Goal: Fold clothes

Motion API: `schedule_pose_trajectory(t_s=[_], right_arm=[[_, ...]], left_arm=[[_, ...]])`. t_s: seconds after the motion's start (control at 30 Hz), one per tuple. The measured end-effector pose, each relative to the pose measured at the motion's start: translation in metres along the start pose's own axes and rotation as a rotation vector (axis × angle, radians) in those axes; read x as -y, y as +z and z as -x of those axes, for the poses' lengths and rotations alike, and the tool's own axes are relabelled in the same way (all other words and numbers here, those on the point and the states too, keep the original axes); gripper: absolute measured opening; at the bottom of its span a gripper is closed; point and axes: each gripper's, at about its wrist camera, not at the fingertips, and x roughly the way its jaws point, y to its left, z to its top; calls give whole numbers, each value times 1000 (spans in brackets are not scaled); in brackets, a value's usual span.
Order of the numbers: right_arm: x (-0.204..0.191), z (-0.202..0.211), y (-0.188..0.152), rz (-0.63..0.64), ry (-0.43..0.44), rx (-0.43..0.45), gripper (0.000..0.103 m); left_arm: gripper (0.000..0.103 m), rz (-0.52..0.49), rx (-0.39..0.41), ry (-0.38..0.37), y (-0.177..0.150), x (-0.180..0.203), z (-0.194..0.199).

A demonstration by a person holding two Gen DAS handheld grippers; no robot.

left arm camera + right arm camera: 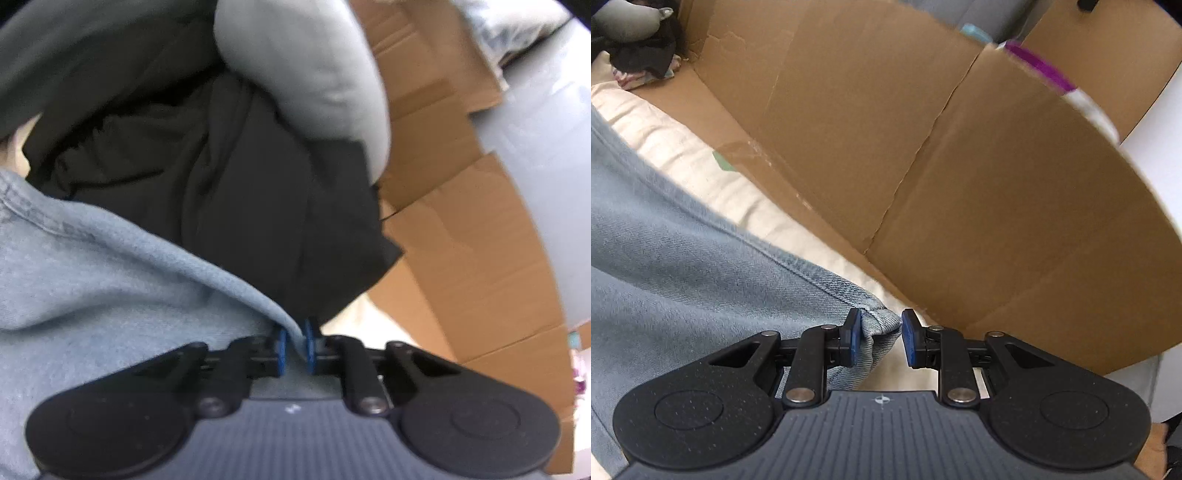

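Note:
A light blue denim garment (pixel 92 280) fills the lower left of the left wrist view. My left gripper (pixel 295 347) is shut on its folded edge, which runs up between the blue pads (pixel 282 349). A black garment (pixel 236 192) lies beyond, partly under a grey cushion (pixel 314 70). In the right wrist view the same denim garment (pixel 683 266) spreads over a cream sheet (pixel 701 162). Its stitched hem corner (pixel 881 323) sits between the pads of my right gripper (pixel 881 341). The corner rests against the left pad (pixel 854 338) and barely reaches the right one, so these jaws stand open.
Flattened brown cardboard (pixel 960 177) stands as a wall to the right of the sheet and shows again as cardboard (pixel 476 251) in the left wrist view. A pale grey surface (pixel 546 155) lies beyond it. Dark clothes (pixel 646 55) are piled at the far left corner.

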Motion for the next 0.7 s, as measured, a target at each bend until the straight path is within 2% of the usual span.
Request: schedule_pose_trajectory(t_s=[0.03,0.07,0.13,0.2,0.33,0.5,0.7], right_arm=[[1,-2,1,-19,-3,-3,31],[3,-1,1,-46,-9,-1,31],[8,3,1,-100,-17,12,34],[12,7,2,-152,-42,20,35],[18,18,-1,-250,-22,27,36],[13,31,-10,-255,5,39,36],[20,43,-23,-322,50,25,37]], left_arm=[[29,-10,5,6,-3,3,3],[49,-23,10,11,-7,8,6],[70,-78,36,15,-20,21,20],[70,-146,64,23,-35,34,37],[70,-203,25,30,-58,43,54],[70,-257,-17,77,-81,32,71],[70,-287,-55,117,-106,12,89]])
